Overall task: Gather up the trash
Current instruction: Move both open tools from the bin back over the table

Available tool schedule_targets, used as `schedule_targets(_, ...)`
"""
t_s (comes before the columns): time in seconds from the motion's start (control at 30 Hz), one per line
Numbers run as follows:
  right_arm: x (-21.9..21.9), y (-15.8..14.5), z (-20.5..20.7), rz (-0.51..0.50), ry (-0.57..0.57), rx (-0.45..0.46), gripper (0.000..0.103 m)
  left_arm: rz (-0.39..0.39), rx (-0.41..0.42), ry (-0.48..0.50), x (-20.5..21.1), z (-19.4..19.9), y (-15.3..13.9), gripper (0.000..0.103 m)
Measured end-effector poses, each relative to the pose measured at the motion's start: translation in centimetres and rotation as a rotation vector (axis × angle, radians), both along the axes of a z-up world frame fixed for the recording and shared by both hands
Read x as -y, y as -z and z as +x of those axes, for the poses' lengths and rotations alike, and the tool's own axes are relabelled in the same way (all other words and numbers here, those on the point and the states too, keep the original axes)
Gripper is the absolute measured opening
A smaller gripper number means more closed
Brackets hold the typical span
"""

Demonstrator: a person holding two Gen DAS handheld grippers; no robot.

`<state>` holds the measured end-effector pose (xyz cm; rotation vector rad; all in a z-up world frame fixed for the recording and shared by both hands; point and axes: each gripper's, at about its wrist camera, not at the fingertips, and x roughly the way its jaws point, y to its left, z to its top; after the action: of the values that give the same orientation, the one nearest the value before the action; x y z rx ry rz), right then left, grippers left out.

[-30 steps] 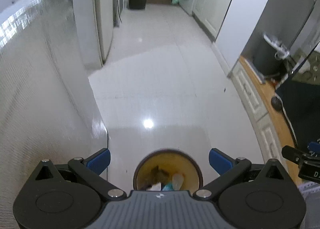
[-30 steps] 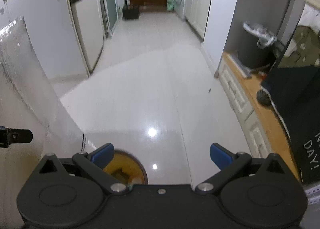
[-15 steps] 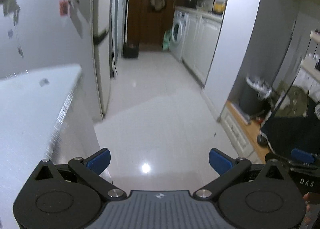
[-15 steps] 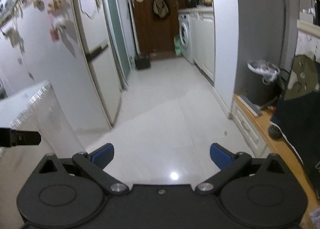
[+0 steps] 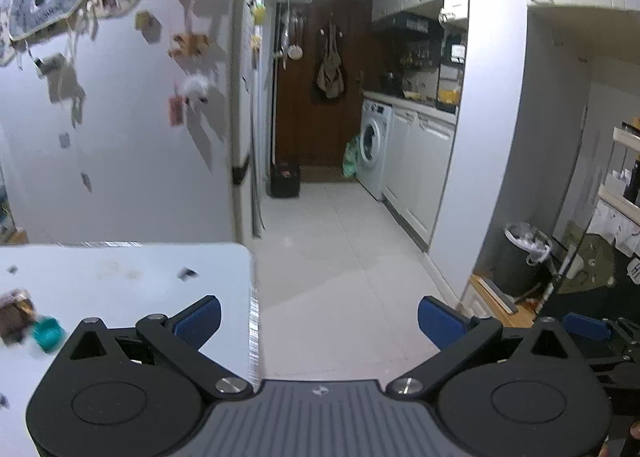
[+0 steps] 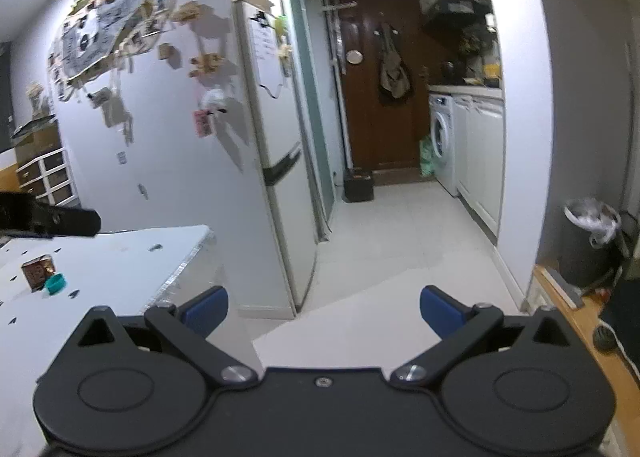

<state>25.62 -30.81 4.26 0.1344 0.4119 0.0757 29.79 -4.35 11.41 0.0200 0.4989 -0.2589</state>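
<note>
- We've got our left gripper (image 5: 319,320) spread wide, nothing between its blue pads, level over the white table's (image 5: 132,277) right edge.
- Our right gripper (image 6: 324,308) is spread and empty too, facing the kitchen corridor.
- On the table: a small brown box (image 6: 37,266) touching a teal cap (image 6: 55,283), both untouched.
- A lined bin (image 6: 590,241) stands far right.

No lettering is sharp enough to read.
</note>
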Motion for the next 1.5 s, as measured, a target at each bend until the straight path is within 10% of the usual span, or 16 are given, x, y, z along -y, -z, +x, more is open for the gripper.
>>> schedule_targets(0.73, -18.9, -5.9, 2.4, -0.059, -0.292, 0.118, 0.103, 0.063, 0.081, -0.277, -24.4, 1.7, -1.1, 0.103)
schedule_targets(1.5, -31.6, -1.8, 7.9, -0.061, -0.483, 0.015, 0.103, -0.256, 0.16, -0.523, -39.5, 12.4, 9.0, 0.103)
